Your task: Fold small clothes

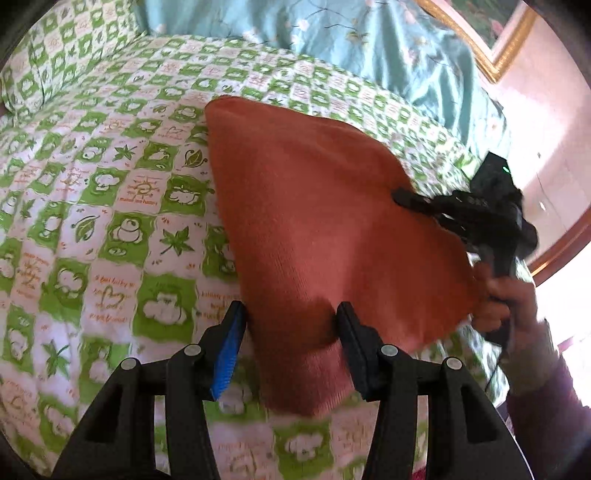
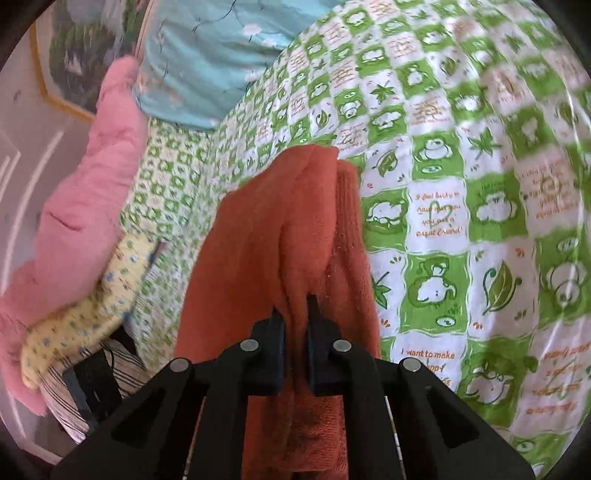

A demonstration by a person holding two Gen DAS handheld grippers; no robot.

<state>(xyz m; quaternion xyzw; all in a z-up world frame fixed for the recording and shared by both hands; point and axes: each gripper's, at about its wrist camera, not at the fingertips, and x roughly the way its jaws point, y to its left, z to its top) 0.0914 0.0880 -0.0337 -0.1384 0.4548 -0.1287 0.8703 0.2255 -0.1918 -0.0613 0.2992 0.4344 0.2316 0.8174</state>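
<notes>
A rust-orange cloth (image 1: 314, 221) is held up over the bed with the green and white checked sheet (image 1: 110, 192). My left gripper (image 1: 291, 317) is open, its fingers standing on either side of the cloth's lower corner without pinching it. My right gripper (image 1: 402, 197) shows in the left wrist view at the cloth's right edge. In the right wrist view my right gripper (image 2: 295, 314) is shut on the orange cloth (image 2: 280, 229), which hangs bunched in folds over the sheet (image 2: 461, 184).
A light blue flowered quilt (image 1: 351, 40) lies at the head of the bed. A pink blanket (image 2: 85, 192), a yellow dotted garment (image 2: 85, 310) and a striped cloth (image 2: 122, 373) lie at the bed's side. A gold-framed picture (image 1: 476, 33) hangs on the wall.
</notes>
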